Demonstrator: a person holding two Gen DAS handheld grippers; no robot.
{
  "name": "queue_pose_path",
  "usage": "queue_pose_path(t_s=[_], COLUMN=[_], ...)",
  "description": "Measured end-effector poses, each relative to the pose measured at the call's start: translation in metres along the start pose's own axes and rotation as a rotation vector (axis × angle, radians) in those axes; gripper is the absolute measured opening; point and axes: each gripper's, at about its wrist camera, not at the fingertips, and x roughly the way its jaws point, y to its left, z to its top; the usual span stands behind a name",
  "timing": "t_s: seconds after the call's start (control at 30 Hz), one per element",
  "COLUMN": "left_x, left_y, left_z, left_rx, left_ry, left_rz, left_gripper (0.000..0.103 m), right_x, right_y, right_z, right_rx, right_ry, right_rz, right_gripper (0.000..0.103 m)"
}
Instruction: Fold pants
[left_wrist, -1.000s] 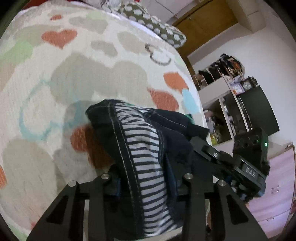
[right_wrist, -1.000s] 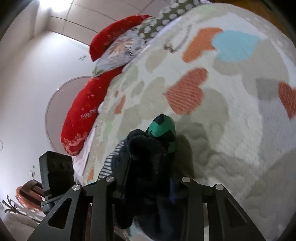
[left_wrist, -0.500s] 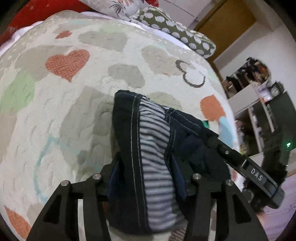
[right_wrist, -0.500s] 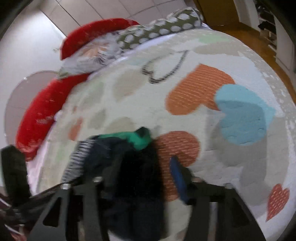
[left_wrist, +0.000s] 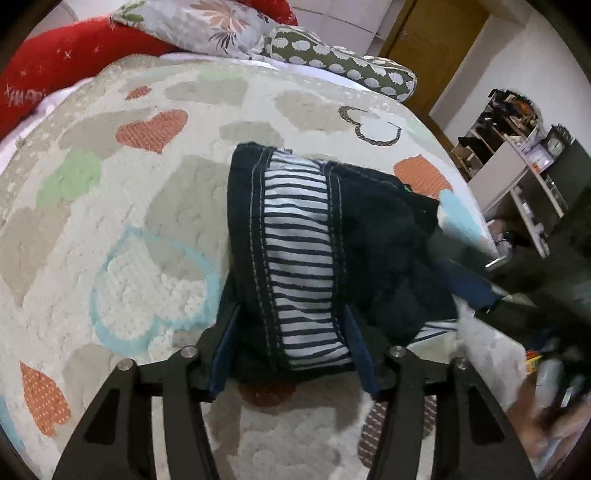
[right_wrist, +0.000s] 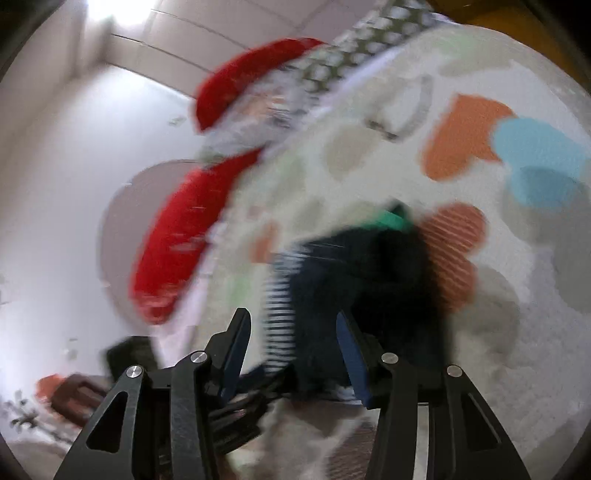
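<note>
Reading both wrist views, I find the folded pants (left_wrist: 317, 258) lying as a compact bundle on the heart-print bedspread (left_wrist: 122, 229), striped inner panel up, so the fold rests under its own weight. My left hand-held gripper (left_wrist: 291, 354) straddles the near end; its jaws have just been opening, the bundle sits between them, and I judge the pads barely free of the cloth. My right hand-held gripper (right_wrist: 295, 350), in a blurred view, has just been closing slightly yet stands open, the pants (right_wrist: 362, 280) beyond its tips. Compared with a second ago, both grips are released and the bundle lies flatter.
</note>
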Motion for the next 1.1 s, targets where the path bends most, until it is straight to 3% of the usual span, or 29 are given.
queue_pose_path(t_s=[0.07, 0.13, 0.23, 0.33, 0.47, 0.63, 0.77, 0.93, 1.1], left_x=[-0.006, -0.014, -0.035, -0.054, -0.066, -0.086, -0.111, -0.149, -0.203], left_y=[0.004, 0.007, 0.007, 0.009, 0.015, 0.021, 0.015, 0.010, -0.003], left_z=[0.000, -0.003, -0.012, -0.027, -0.048, -0.070, -0.081, -0.088, -0.103], left_rx=[-0.019, -0.034, -0.015, -0.015, -0.056, -0.096, -0.071, -0.061, -0.047], left_ry=[0.010, 0.006, -0.026, -0.061, -0.066, -0.104, -0.181, -0.315, -0.601], left_rz=[-0.023, -0.042, -0.024, 0.002, 0.008, 0.027, 0.082, 0.174, 0.292], left_gripper=[0.060, 0.060, 0.064, 0.071, 0.071, 0.071, 0.074, 0.081, 0.103], right_x=[0.011, 0.004, -0.023, -0.043, -0.064, -0.079, -0.081, -0.085, -0.089], right_y=[-0.015, -0.027, -0.020, -0.014, -0.018, -0.029, -0.016, 0.010, 0.027], right_z=[-0.006, -0.010, -0.015, -0.028, -0.054, -0.079, -0.091, -0.112, -0.124], right_rx=[-0.002, 0.052, 0.030, -0.021, -0.052, -0.010, -0.040, -0.139, -0.213], right_ry=[0.005, -0.014, -0.084, -0.126, -0.156, -0.190, -0.190, -0.206, -0.218], right_rz=[-0.125, -0.064, -0.072, -0.125, -0.230, -0.249, -0.260, -0.366, -0.420], right_gripper=[0.050, 0.051, 0.052, 0.054, 0.055, 0.055, 0.055, 0.058, 0.058])
